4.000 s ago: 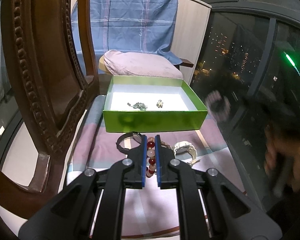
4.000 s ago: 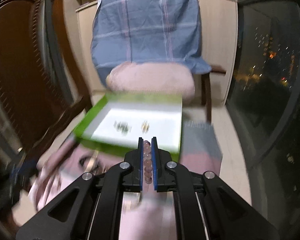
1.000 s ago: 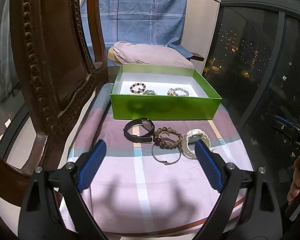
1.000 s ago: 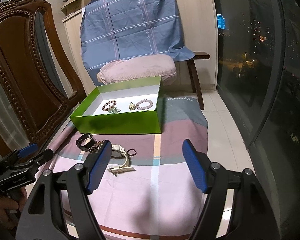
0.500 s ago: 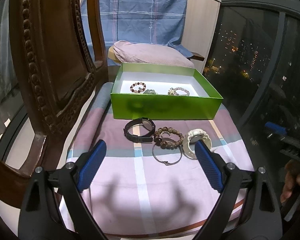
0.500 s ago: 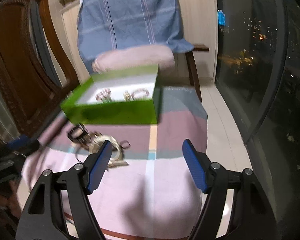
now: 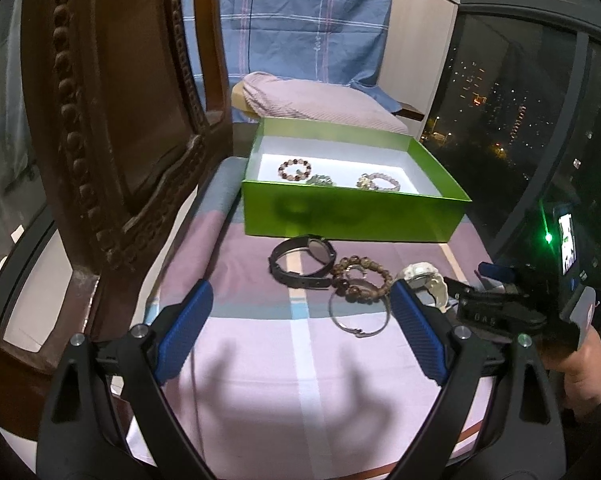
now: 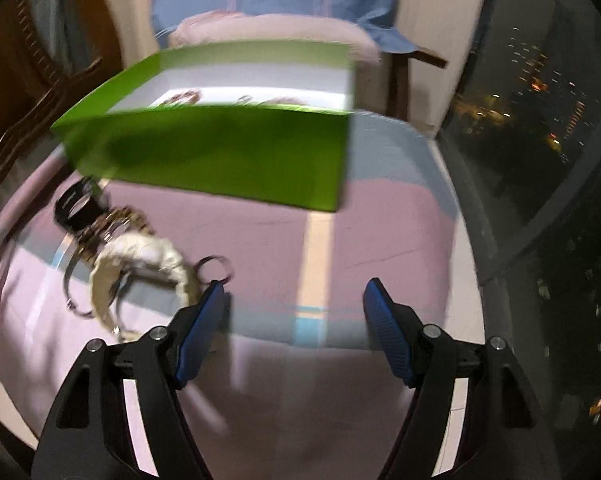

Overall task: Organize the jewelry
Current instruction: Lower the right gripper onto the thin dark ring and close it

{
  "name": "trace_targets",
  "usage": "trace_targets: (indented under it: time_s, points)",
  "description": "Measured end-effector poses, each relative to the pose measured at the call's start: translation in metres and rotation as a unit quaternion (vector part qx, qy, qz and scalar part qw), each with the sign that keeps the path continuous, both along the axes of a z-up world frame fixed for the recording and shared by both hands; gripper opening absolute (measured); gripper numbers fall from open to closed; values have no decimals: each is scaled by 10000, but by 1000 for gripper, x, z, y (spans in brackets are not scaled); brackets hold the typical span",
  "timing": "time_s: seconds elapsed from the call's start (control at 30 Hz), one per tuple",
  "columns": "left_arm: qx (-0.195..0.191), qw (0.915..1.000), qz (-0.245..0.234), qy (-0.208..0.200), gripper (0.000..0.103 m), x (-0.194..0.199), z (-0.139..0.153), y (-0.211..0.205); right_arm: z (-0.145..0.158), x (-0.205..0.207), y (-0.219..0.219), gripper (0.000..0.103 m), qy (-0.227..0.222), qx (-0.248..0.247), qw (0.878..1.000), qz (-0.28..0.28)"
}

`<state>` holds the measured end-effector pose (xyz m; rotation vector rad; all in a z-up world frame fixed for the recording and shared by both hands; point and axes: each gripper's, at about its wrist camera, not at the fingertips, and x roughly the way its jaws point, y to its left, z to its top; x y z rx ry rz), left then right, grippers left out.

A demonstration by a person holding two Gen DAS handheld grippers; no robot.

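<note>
Left wrist alone shows box (image 7: 352,216) bracelets (image 7: 294,169) sharply.

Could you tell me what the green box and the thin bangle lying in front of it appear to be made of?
Green box: probably coated cardboard, given its thin straight walls, white lining and faint sheen. Thin bangle: apparently polished metal, a slim silvery wire hoop with a small clasp.

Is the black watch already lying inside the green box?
No, the black watch lies on the striped cloth in front of the green box, next to a brown bead bracelet.
</note>
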<state>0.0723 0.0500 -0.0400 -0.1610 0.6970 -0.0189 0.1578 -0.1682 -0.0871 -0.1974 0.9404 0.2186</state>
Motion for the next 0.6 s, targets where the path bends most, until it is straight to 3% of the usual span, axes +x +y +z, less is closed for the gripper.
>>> trace_targets:
  time_s: [0.13,0.2,0.33,0.47,0.6]
  points:
    - [-28,10000,-5,-2,89,1,0,3,2,-10,18,69,5,111,9983,580]
    - [-36,10000,-11,-9,89,2,0,3,1,-7,19,68,-15,144,9984,552]
    - [-43,10000,-63,24,89,3,-1,2,-4,5,18,51,171,295,9985,425]
    - [-43,10000,-79,32,89,3,-2,2,-4,10,27,46,139,185,9988,423]
    - [-43,10000,-60,54,89,3,-3,5,-3,9,35,31,175,140,9982,549]
